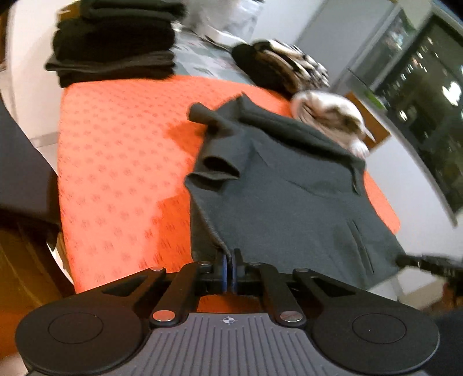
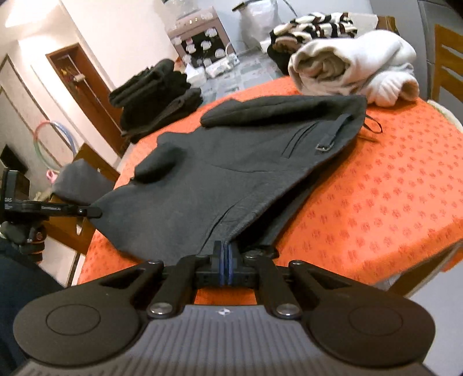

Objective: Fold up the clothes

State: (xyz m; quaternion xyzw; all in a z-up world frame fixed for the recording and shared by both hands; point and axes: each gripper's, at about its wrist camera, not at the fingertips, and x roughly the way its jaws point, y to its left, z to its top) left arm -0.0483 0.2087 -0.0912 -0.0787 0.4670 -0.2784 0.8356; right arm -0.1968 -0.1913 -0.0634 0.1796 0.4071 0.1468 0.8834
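Observation:
A dark grey garment point(image 1: 289, 196) point(image 2: 231, 170) lies spread on the orange tablecloth point(image 1: 121, 162) point(image 2: 376, 196), with its sleeves folded inward and a buckled strap point(image 2: 330, 136) near its far end. My left gripper point(image 1: 230, 256) is shut on the garment's near edge, and the cloth rises slightly into the pads. My right gripper point(image 2: 225, 245) is shut on the same near edge, further along it. Each gripper shows at the rim of the other's view, pinching a corner of the cloth: the right gripper point(image 1: 405, 260) and the left gripper point(image 2: 95, 212).
A stack of folded dark clothes point(image 1: 113, 43) point(image 2: 156, 95) sits at the table's far left. A crumpled white garment point(image 1: 332, 115) point(image 2: 353, 66) and a striped one point(image 1: 289, 63) point(image 2: 315, 26) lie beyond the grey garment. A wooden chair point(image 2: 445, 63) stands at the right.

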